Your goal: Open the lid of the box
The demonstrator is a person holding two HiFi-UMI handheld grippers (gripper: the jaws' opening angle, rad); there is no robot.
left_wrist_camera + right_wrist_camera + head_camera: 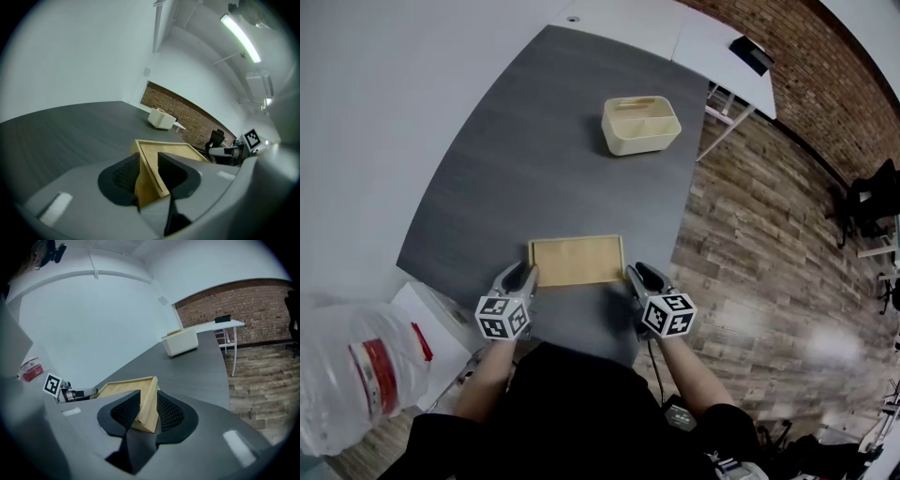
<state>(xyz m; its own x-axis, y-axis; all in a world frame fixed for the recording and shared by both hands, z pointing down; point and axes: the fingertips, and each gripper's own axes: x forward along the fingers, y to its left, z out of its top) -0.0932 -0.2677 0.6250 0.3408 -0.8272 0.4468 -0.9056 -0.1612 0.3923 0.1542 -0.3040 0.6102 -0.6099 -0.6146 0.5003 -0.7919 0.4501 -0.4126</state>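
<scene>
A flat wooden lid (pixel 576 261) lies on the dark grey table (pixel 544 141), close to the near edge. The cream open box (pixel 640 125) stands further back on the table. My left gripper (pixel 528 272) is at the lid's near left corner and my right gripper (pixel 633 272) is at its near right corner. In the left gripper view the lid (pixel 173 150) has its corner between the jaws of the left gripper (pixel 149 173), which stand open with a gap. In the right gripper view the lid (pixel 124 387) corner sits between the open jaws of the right gripper (pixel 146 411).
The table's right edge drops to a wooden floor (pixel 750 244). A white desk (pixel 722 47) stands behind the table, with a black chair (pixel 872 197) at the far right. A clear plastic container (pixel 356 366) sits low at the left.
</scene>
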